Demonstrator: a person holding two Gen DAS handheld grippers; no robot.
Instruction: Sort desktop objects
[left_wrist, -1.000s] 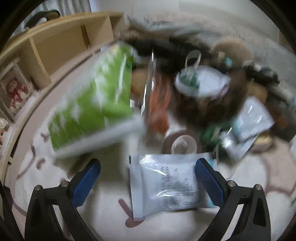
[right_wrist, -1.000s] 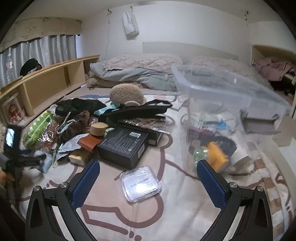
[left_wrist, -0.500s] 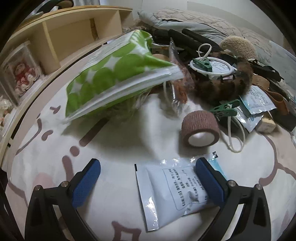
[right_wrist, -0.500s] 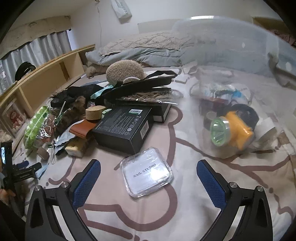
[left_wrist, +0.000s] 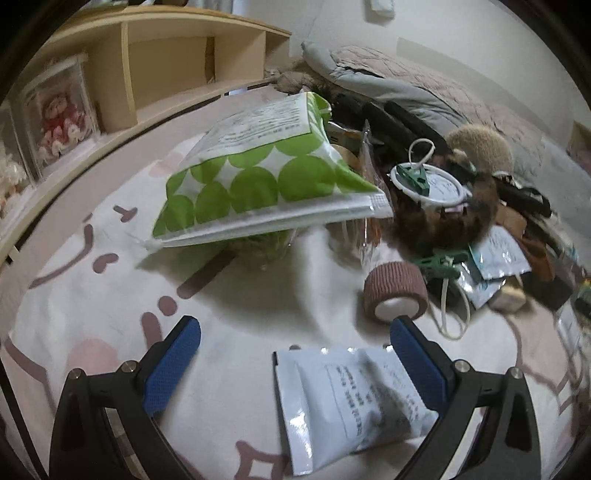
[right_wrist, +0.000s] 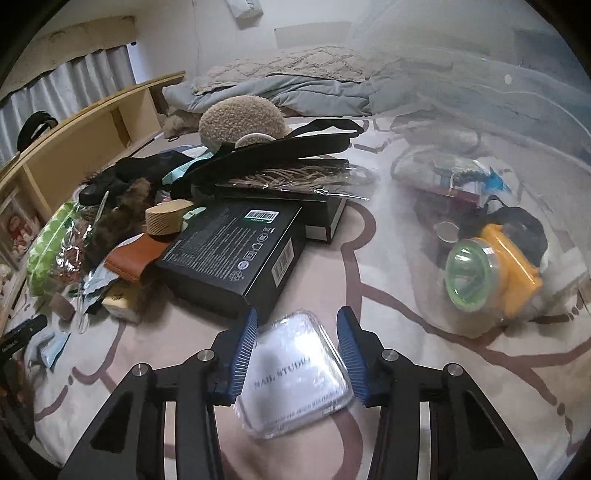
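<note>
Right wrist view: the right gripper (right_wrist: 295, 354) is closing its jaws around the clear case (right_wrist: 293, 373) at lower centre of the frame, which lies flat on the bedsheet (right_wrist: 424, 406) just below the black box (right_wrist: 236, 254). The blue pads stand at the case's two side edges; whether they press yet I cannot tell. The case looks like light, stiff, glossy plastic, so it would likely slip under a light pinch; the flat side edges near its middle look the best hold. At right, the clear bin (right_wrist: 517, 147) holds a yellow lamp (right_wrist: 491, 269) among other things. In the left wrist view the left gripper (left_wrist: 295, 358) stands wide open, the white sachet (left_wrist: 354, 402) beside its right pad, soft and crinkly.
</note>
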